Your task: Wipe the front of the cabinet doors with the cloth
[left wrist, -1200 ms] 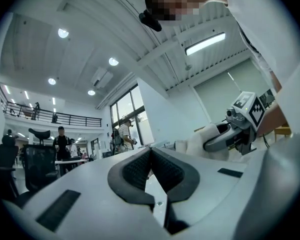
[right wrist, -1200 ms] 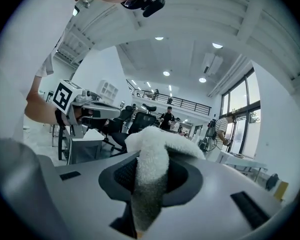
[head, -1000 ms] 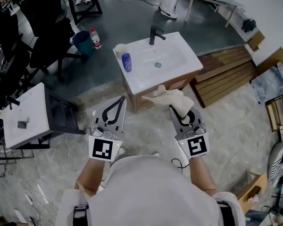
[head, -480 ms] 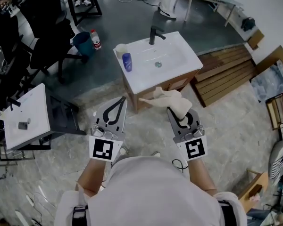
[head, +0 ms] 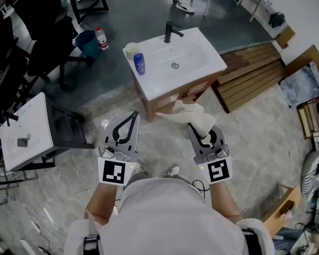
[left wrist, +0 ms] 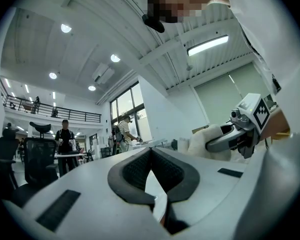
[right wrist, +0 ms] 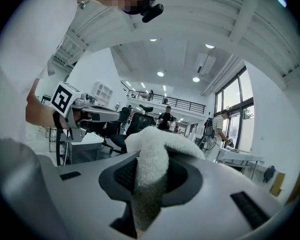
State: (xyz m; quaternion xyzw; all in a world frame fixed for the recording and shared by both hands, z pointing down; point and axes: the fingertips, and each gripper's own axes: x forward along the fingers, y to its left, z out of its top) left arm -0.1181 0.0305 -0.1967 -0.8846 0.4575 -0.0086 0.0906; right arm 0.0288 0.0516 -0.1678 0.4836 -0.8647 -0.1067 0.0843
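Right gripper (head: 198, 130) is clenched on the cloth (head: 190, 112), which flops soft and light at frame centre, just short of the cabinet (head: 187, 93) front. Left gripper (head: 131, 119) is empty, jaws pressed together. That limp cloth will likely bunch, so a pinch on its gathered middle suits wiping.

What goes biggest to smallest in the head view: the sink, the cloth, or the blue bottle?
1. white sink
2. cloth, which is nearer the camera, so it may look bigger than it really is
3. blue bottle
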